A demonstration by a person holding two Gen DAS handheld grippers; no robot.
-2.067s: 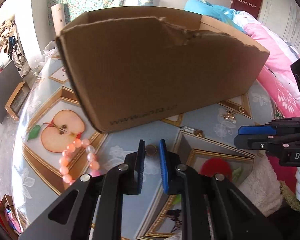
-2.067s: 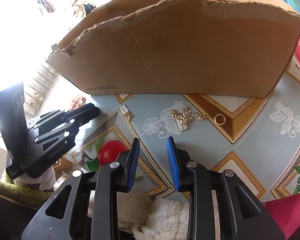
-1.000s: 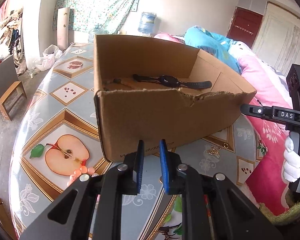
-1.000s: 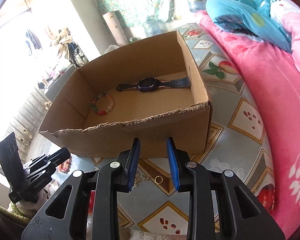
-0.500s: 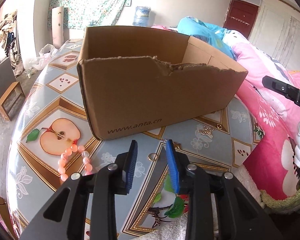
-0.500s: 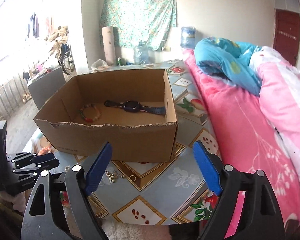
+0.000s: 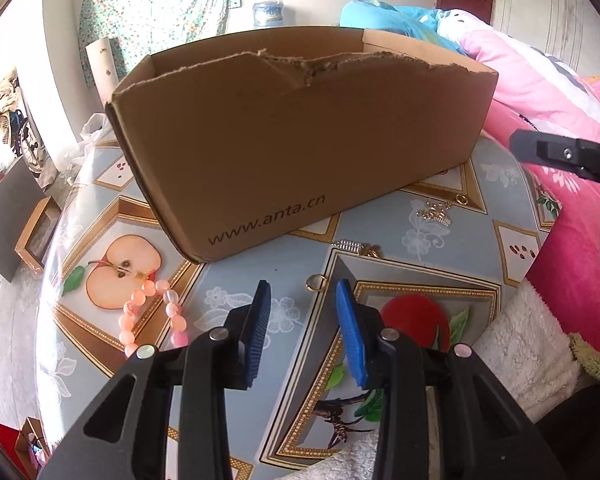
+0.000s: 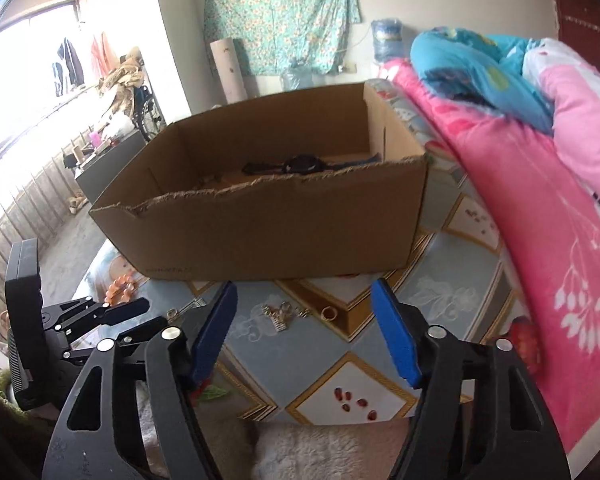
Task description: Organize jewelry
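A brown cardboard box [image 7: 300, 148] stands on the fruit-patterned table [image 7: 260, 312]; it also shows in the right wrist view [image 8: 276, 236] with a black watch [image 8: 300, 164] inside. My left gripper [image 7: 303, 300] is open and empty, low over the table, with a gold ring [image 7: 315, 281] just ahead between the fingertips. A pink bead bracelet [image 7: 152, 312] lies to its left. Small gold pieces [image 7: 436, 212] and a clasp [image 7: 360, 247] lie to the right. My right gripper [image 8: 304, 304] is wide open and empty above the gold pieces [image 8: 280, 314] and a ring [image 8: 329, 313].
A pink and blue quilt [image 8: 540, 168] lies along the table's right side. A white fluffy cloth [image 7: 512, 332] hangs at the near table edge. The left gripper's body [image 8: 72, 320] shows at the left in the right wrist view.
My left gripper has opened wider and come lower and closer to the gold ring. My right gripper has dropped lower toward the table, so the box looms larger.
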